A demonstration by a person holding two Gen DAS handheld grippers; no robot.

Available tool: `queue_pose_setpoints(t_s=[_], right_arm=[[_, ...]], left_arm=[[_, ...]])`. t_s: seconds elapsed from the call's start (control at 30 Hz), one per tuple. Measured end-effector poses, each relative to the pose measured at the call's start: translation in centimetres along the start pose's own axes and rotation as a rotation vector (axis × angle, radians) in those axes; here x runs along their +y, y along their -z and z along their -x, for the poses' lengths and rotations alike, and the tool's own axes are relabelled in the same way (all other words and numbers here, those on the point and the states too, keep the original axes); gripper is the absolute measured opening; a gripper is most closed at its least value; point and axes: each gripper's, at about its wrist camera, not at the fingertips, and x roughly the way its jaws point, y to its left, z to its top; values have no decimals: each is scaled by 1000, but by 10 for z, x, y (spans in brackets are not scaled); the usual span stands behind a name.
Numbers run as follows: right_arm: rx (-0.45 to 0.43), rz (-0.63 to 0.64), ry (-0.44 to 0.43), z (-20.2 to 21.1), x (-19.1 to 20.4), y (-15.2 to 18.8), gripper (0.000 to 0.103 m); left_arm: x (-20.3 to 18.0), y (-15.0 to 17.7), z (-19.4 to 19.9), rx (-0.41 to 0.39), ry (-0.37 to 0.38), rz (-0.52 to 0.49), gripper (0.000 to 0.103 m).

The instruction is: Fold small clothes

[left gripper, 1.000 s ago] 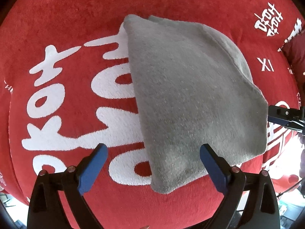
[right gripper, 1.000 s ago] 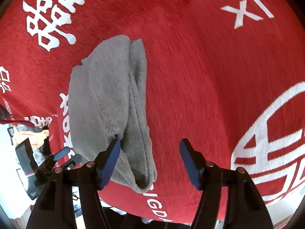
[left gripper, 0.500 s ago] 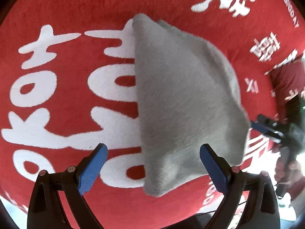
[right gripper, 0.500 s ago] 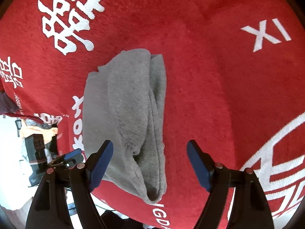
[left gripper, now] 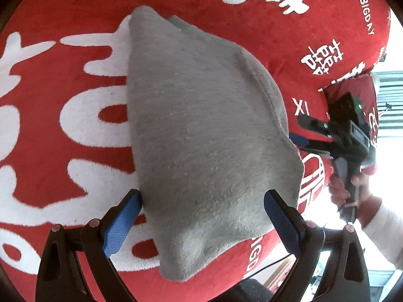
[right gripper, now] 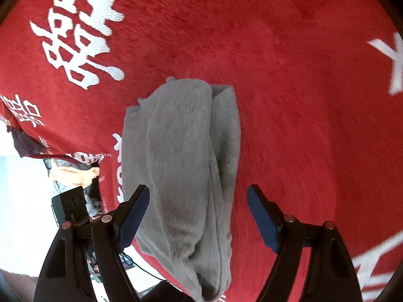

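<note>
A grey folded cloth (left gripper: 201, 130) lies on a red blanket (left gripper: 63, 176) with large white characters. My left gripper (left gripper: 201, 196) is open and hangs over the cloth's near end, its blue pads (left gripper: 121, 224) on either side of the fabric and not pressing it. In the right wrist view the same grey cloth (right gripper: 183, 166) shows its stacked folded edges. My right gripper (right gripper: 198, 191) is open and straddles that narrow end, with the left pad close to the fabric. The left wrist view shows the right gripper (left gripper: 304, 132) at the cloth's right edge, held by a hand (left gripper: 352, 183).
The red blanket (right gripper: 289, 100) ends just below and to the left of the cloth in the right wrist view. Beyond that edge lies a heap of other clothes (right gripper: 73, 173). A white sleeve (left gripper: 382, 224) reaches in from the right in the left wrist view.
Both grippers have come down and closer to the cloth, so its ends now sit between their pads. The right jaws stand a little wider than a second ago. The cloth has not moved.
</note>
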Motion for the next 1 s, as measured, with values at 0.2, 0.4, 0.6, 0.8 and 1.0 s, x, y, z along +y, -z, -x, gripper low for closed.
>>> queue_pose_setpoints(t_s=[0.2,0.4,0.6,0.8,1.0], right_arm=[[51,24,-38,-24,-7,-18,83],[78,44,-119,-36,3,-32,83],[146,107,-188,-54,15,-36,86],[122,55,-240,-57,8,-37,86],[115,-8,-105,-52,11,-31,38]], left_arm=[[8,-8,-10,8,23,22,98],[5,-12,-20,14,25,60,98],[11,-9,-18,-5,60,73,98],[14,-10,-28,-9,39,83,98],[10,-9,-17,-59,4,111,65]])
